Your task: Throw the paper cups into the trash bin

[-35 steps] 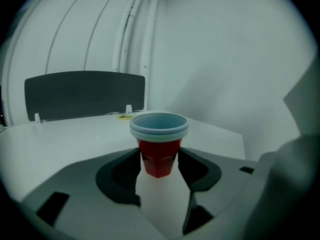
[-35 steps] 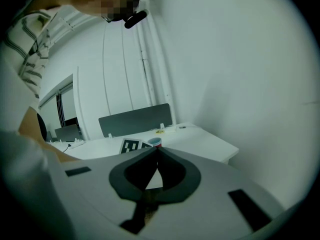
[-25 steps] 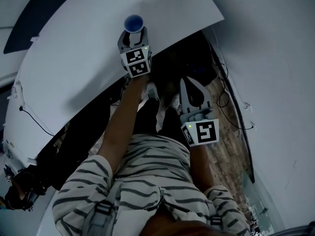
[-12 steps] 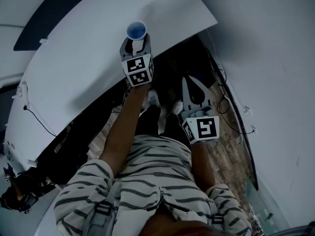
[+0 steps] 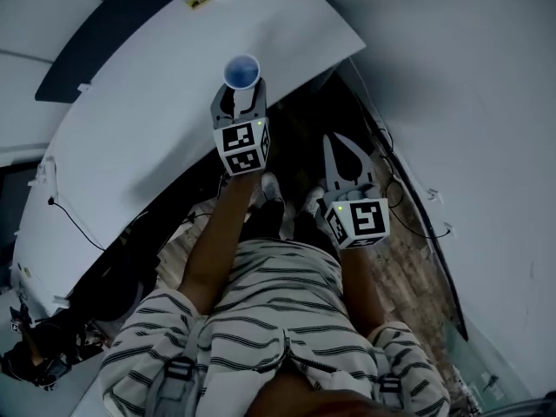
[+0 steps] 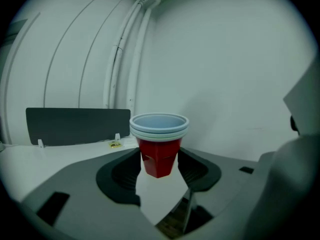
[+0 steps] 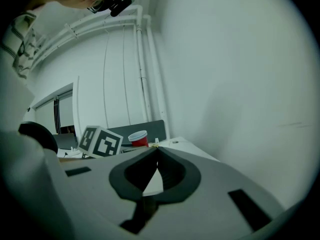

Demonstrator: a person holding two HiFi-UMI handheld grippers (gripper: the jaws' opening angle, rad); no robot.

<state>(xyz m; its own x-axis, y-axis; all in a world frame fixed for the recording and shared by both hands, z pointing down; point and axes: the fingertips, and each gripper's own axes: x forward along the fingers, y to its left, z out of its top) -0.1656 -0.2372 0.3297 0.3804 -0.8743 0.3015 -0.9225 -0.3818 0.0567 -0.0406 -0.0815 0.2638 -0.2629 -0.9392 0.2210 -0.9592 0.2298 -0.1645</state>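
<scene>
Head view: left claw [image 5: 241,94] grips stacked red cups [image 5: 241,69] over white table [image 5: 130,137]; right claw [image 5: 335,144] closed, empty.

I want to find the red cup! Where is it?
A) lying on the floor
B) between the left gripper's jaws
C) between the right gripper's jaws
B: the red cup sits gripped between the jaws of the left gripper, while the right gripper is shut with nothing in it.
</scene>
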